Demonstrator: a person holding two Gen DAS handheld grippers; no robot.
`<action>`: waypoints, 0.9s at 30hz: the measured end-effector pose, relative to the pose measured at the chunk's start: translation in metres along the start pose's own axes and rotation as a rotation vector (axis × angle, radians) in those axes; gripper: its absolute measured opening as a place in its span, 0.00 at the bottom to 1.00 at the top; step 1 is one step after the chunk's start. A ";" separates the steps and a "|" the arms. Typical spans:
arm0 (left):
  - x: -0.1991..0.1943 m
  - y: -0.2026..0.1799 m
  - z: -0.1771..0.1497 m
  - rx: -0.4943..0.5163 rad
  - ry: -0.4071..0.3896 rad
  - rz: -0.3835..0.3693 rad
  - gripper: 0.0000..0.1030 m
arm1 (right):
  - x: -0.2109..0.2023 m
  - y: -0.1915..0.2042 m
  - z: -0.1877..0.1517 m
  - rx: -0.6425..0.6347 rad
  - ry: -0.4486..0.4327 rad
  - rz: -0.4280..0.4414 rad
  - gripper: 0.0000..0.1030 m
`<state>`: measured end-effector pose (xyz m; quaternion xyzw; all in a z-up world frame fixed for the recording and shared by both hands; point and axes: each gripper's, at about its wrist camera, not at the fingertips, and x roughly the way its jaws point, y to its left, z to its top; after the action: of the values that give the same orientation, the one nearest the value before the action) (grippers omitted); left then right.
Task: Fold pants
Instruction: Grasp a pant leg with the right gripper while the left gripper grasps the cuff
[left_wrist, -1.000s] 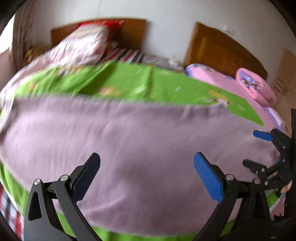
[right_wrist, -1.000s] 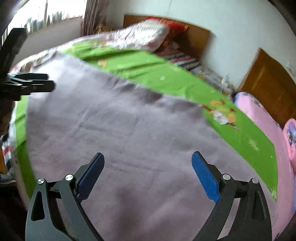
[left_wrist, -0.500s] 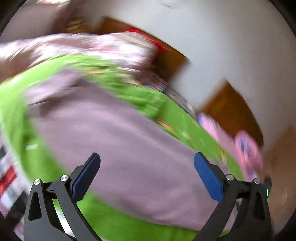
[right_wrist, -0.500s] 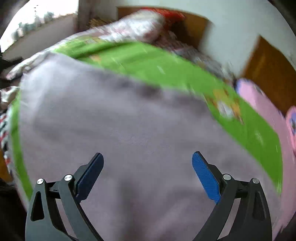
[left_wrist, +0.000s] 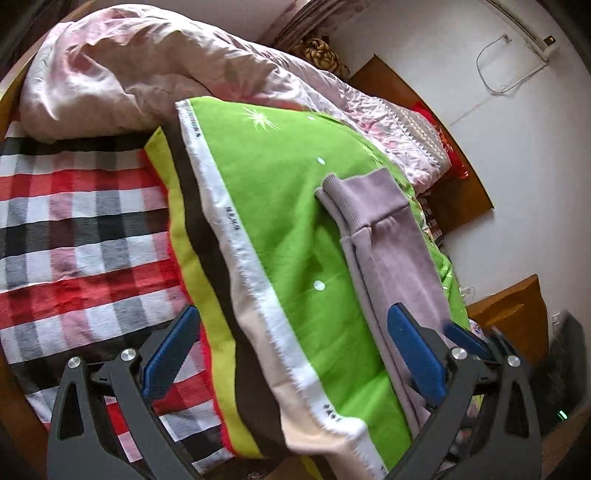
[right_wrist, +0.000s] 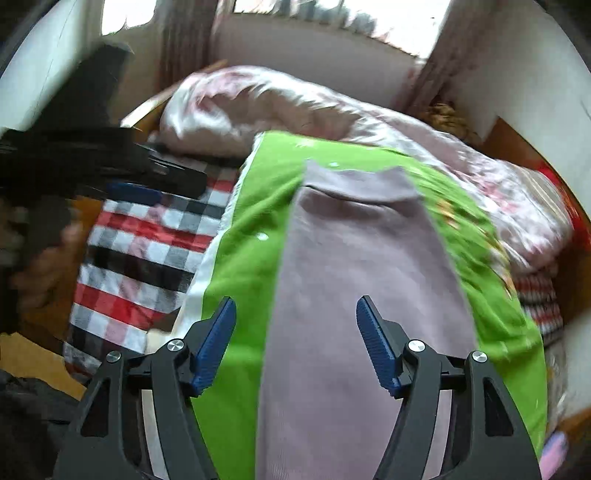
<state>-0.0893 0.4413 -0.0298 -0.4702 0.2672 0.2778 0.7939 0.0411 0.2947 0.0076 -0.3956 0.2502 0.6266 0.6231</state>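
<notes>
I see the bed's red, black and white checked blanket beneath a crumpled pale pink quilt and a bright green sheet with a white selvedge. On that green sheet lie the lilac pants, stretched lengthwise, ribbed cuff at the far end. My right gripper hangs over the near end of the pants, jaws partly apart, holding nothing. My left gripper is spread wide and empty above the sheet's edge, its right pad beside the pants.
</notes>
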 end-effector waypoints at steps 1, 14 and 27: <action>-0.004 0.002 -0.001 0.001 0.000 -0.006 0.98 | 0.013 0.004 0.007 -0.030 0.029 -0.004 0.62; 0.070 -0.035 0.019 -0.034 0.211 -0.480 0.98 | 0.008 -0.049 -0.006 0.211 -0.061 0.153 0.13; 0.177 -0.049 0.085 -0.043 0.226 -0.524 0.49 | -0.035 -0.066 -0.022 0.285 -0.167 0.110 0.84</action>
<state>0.0832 0.5308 -0.0868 -0.5679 0.2175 0.0145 0.7937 0.1066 0.2631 0.0355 -0.2355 0.3053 0.6485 0.6563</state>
